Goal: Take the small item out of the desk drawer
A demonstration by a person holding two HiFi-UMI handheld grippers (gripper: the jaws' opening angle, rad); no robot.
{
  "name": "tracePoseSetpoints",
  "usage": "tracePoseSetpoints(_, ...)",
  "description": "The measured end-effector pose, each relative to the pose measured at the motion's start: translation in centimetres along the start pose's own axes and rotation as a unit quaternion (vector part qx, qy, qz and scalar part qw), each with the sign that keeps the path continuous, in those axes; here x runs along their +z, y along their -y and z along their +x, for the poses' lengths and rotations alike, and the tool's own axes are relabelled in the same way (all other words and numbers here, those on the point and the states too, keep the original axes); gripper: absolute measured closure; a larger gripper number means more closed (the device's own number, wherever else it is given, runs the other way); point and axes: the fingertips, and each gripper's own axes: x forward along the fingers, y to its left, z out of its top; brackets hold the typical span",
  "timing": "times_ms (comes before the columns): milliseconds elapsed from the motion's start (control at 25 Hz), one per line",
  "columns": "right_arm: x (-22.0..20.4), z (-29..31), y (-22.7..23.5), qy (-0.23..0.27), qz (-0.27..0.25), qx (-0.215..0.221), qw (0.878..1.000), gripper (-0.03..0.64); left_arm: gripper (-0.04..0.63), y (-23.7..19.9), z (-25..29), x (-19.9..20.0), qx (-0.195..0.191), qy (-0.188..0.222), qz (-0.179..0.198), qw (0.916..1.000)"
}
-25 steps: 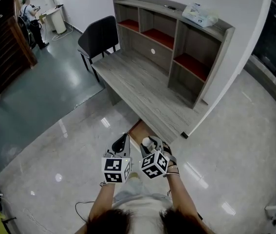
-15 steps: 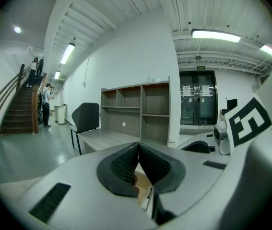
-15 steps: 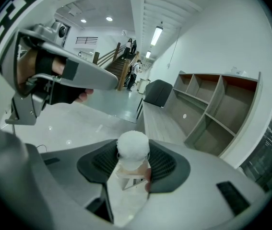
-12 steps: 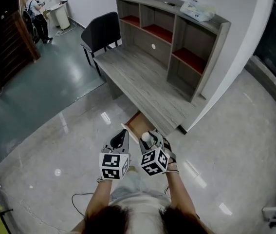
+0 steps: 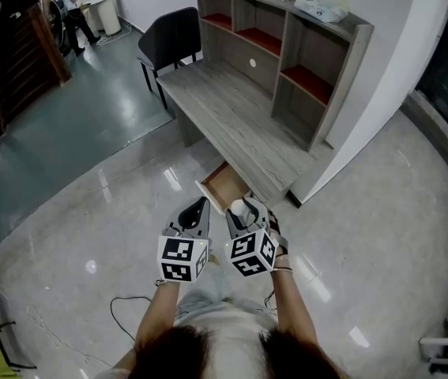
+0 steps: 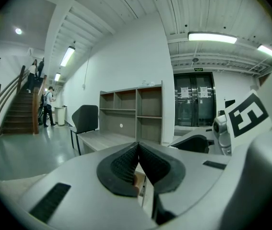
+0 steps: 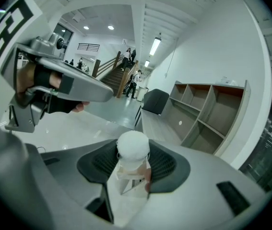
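My right gripper [image 5: 246, 209] is shut on a small white item [image 7: 133, 150] with a round fuzzy top, held between its black pads [image 7: 167, 166]; the small white item [image 5: 241, 208] shows at the jaw tips in the head view. My left gripper [image 5: 197, 208] is shut with nothing in it, its ribbed pads [image 6: 121, 166] pressed together. Both are held side by side in front of me, a short way back from the open wooden drawer [image 5: 222, 186] that juts from the front of the grey desk [image 5: 239, 129].
The desk carries a grey hutch [image 5: 287, 50] with red-lined shelves and a white bundle [image 5: 321, 5] on top. A black chair [image 5: 170, 42] stands at its far end. A white column [image 5: 374, 85] rises right of the desk. Stairs [image 6: 16, 110] and people are far left.
I have backed away from the desk, so more of the open drawer shows. Both grippers stay shut and side by side, the right still holding the white item.
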Motion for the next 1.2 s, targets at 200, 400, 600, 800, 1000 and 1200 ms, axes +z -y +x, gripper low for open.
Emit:
tracePoseSetpoints(200, 0.3, -2.0, -0.3, 0.017, -0.004, -0.003, 1.000, 0.420, 0.578, 1.5, -1.8, -0.2, 0.001, 0.002, -0.001, 1.0000)
tracePoseSetpoints(400, 0.4, -3.9, -0.6, 0.028, -0.003, -0.004, 1.000, 0.420, 0.578, 2.7, -3.2, -0.4, 0.002, -0.001, 0.000, 1.0000)
tracePoseSetpoints(600, 1.3, -5.5, -0.8, 0.044, 0.001, -0.008, 0.999, 0.420, 0.578, 3.3, -4.1, 0.2, -0.001, 0.002, 0.008, 1.0000)
tracePoseSetpoints(800, 2.4, -6.3, -1.4, 0.055, 0.002, -0.013, 0.998, 0.420, 0.578, 3.4, -4.9, 0.6, -0.013, 0.008, 0.012, 0.9998)
tracePoseSetpoints(1000, 3.3, -6.8, -2.4, 0.057, 0.004, -0.022, 0.998, 0.420, 0.578, 3.0, -5.9, 0.9, -0.026, 0.011, 0.017, 0.9995)
tracePoseSetpoints(1200, 4.7, -7.5, -3.6, 0.059, 0.008, -0.031, 0.998, 0.420, 0.578, 2.2, -7.5, 1.2, -0.037, 0.011, 0.020, 0.9991)
